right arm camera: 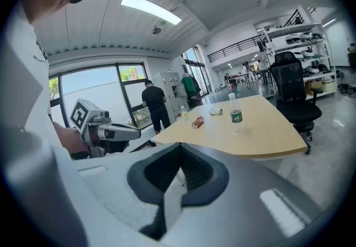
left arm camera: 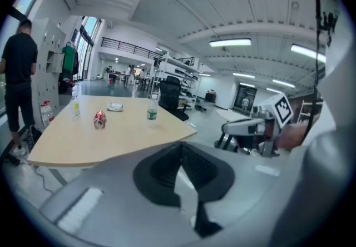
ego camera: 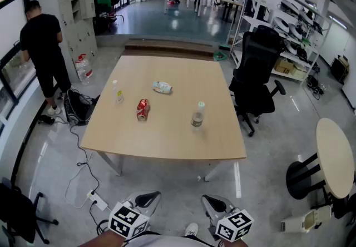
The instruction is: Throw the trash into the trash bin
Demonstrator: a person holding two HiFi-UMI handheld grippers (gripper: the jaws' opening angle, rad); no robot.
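On the wooden table [ego camera: 167, 140] lie a crushed red can [ego camera: 143, 109], a crumpled white wrapper [ego camera: 162, 87], a small yellow-labelled bottle [ego camera: 118, 93] and an upright green-labelled bottle [ego camera: 197, 115]. My left gripper [ego camera: 147, 200] and right gripper [ego camera: 214, 204] hang side by side at the bottom edge, well short of the table's near edge. Both are shut with nothing between their jaws. The left gripper view shows its gripper [left arm camera: 181, 150] facing the can [left arm camera: 100, 119]. The right gripper [right arm camera: 179, 154] faces the green-labelled bottle [right arm camera: 236, 112]. No trash bin shows.
A black office chair [ego camera: 257, 73] stands at the table's right side and a round table [ego camera: 336, 157] is further right. A person in black [ego camera: 41, 51] stands at the left window. A power strip and cables [ego camera: 97, 201] lie on the floor near the left gripper.
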